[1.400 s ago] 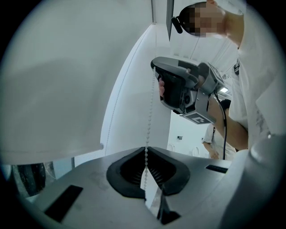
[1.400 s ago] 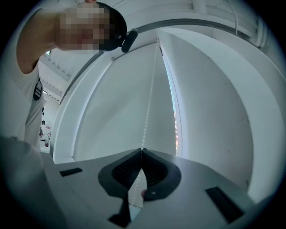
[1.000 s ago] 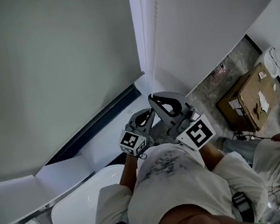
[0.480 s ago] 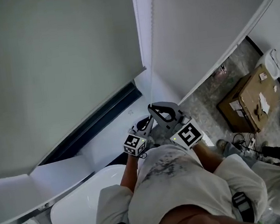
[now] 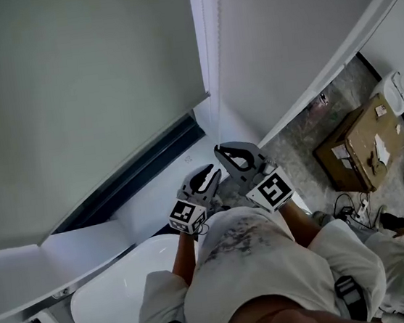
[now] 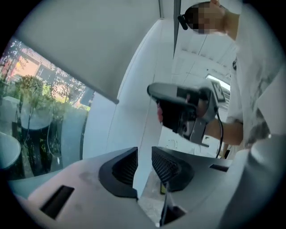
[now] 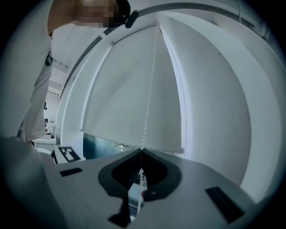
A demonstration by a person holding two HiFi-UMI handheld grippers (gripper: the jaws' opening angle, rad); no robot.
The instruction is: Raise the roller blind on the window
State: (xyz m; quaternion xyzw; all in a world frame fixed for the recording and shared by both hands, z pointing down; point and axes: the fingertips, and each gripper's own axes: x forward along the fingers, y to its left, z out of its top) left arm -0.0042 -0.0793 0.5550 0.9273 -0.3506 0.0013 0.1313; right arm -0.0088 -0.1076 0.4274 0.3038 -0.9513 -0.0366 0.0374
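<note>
Chain of beads hanging in front of the roller blind looks thin, limp and probably slippery, so the right hand-held gripper is closed on it low, while the left hand-held gripper stands open and empty.

A home bathroom: a white tub lies below the window, with a toilet and a box to its right.
</note>
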